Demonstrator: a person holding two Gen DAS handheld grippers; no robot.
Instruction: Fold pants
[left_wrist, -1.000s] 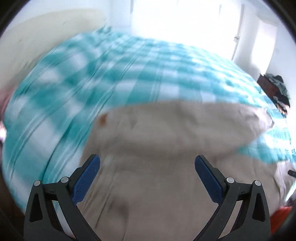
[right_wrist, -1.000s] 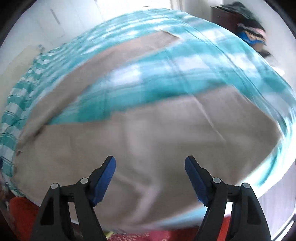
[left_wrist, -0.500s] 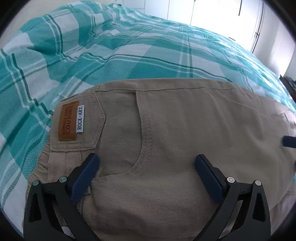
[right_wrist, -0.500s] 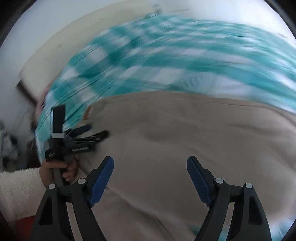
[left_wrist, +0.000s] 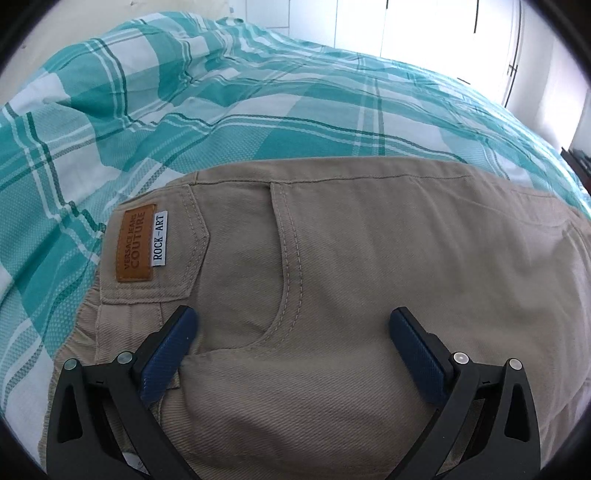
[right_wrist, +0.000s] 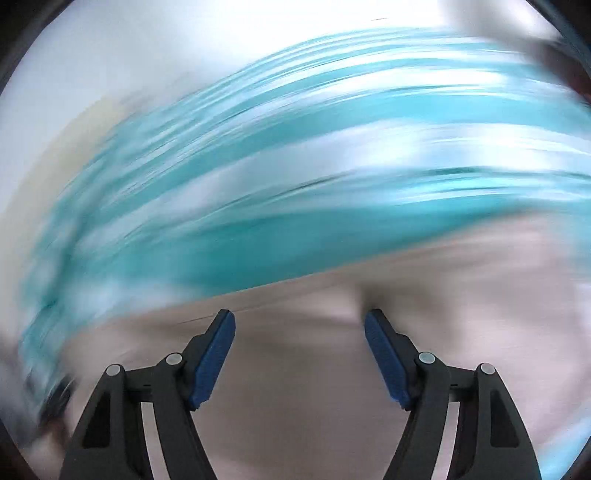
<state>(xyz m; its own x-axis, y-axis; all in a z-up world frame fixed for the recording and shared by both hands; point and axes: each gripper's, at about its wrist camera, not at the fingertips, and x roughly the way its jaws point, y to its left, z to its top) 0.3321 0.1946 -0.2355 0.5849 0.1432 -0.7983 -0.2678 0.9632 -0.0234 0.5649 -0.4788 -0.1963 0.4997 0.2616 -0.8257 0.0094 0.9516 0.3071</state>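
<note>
The beige pants (left_wrist: 332, 266) lie spread on the teal plaid bedspread (left_wrist: 221, 110), back pocket with its brown leather patch (left_wrist: 135, 248) facing up. The left gripper (left_wrist: 291, 325) hovers just over the seat seam, jaws wide apart and holding nothing. The right gripper (right_wrist: 299, 325) is also spread apart above blurred beige cloth.

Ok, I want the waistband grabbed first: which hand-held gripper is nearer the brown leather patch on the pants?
Left. The left hand-held gripper is open over the pants, just below the brown leather patch. The right hand-held gripper is open over blurred beige cloth; no patch shows there.
</note>
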